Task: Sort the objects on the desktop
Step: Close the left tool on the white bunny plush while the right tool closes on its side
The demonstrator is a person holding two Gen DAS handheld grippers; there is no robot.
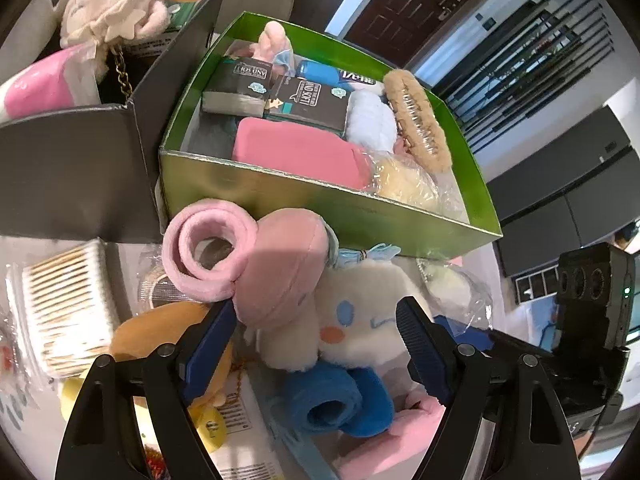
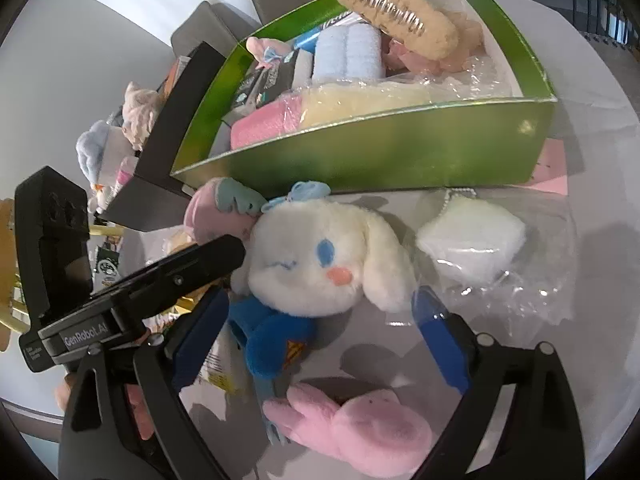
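A white plush dog (image 1: 352, 320) (image 2: 320, 260) with pink rolled ears and a blue jacket lies on the white table in front of a green box (image 1: 320, 208) (image 2: 400, 152). My left gripper (image 1: 316, 328) is open, its fingers either side of the dog's head and pink ear (image 1: 216, 256). My right gripper (image 2: 324, 312) is open around the dog's body from the other side. The left gripper's body (image 2: 160, 280) shows in the right wrist view. The green box holds packets, towels and a hair claw (image 1: 416, 120).
A black box (image 1: 72, 168) with plush toys stands left of the green box. A cotton-swab pack (image 1: 64, 312), a tan plush (image 1: 160, 332), a bagged white pouch (image 2: 472, 244) and a pink plush (image 2: 360, 432) lie around the dog.
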